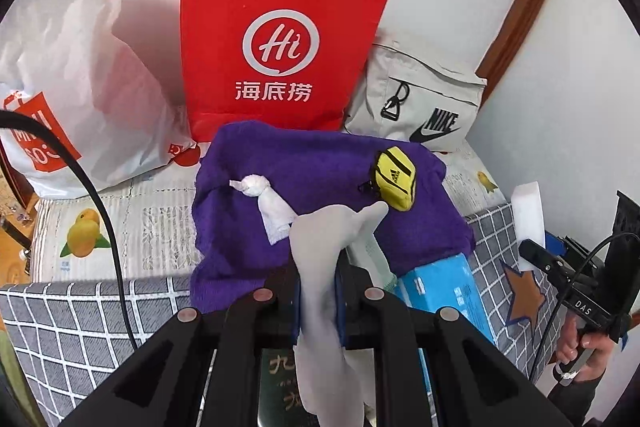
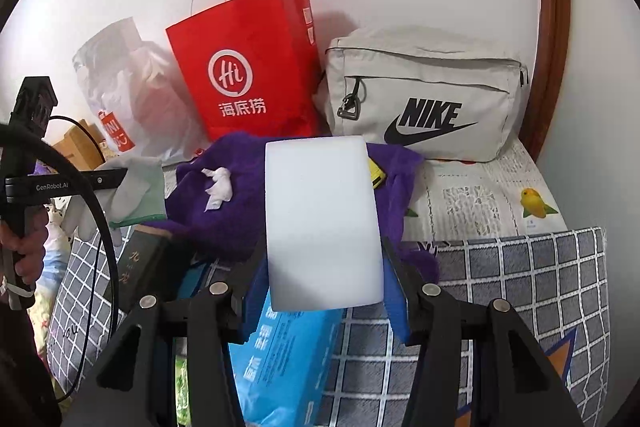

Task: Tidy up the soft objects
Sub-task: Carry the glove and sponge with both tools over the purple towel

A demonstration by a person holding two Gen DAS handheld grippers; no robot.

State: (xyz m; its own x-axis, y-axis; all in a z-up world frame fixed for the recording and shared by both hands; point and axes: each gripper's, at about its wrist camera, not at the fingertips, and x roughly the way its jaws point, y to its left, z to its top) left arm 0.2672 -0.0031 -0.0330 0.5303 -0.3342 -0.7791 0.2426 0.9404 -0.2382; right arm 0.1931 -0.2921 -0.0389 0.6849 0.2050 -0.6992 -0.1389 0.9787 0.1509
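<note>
**Meanwhile: both tools loaded above the purple towel**

Left tool (image 1: 318,301) was clenched tight on a limp pale grey glove (image 1: 320,247); the glove's fingers drooped forward past the pads, its cuff hanging back under the tool. Seen from the right wrist, that same glove showed a green-edged cuff.

Right tool (image 2: 324,291) was grasping a white rectangular foam sponge block (image 2: 322,223), blue pads pressed against its two long sides, the block standing upright between them.

Below and ahead of both lay a rumpled purple terry towel (image 1: 320,163) on a grey checked cloth (image 1: 88,315) and a fruit-printed cover. On the towel: a small knotted white cloth (image 1: 264,203) to the left, a small yellow pouch with black stripes (image 1: 396,179) to the right, well apart. A light blue packet (image 2: 280,359) lay near the towel's front edge.

Against the wall behind stood a red paper carrier bag (image 1: 280,55), a white plastic bag (image 1: 80,75) to its left, and a pale grey zip bag with a black logo (image 2: 428,91) to its right.
</note>
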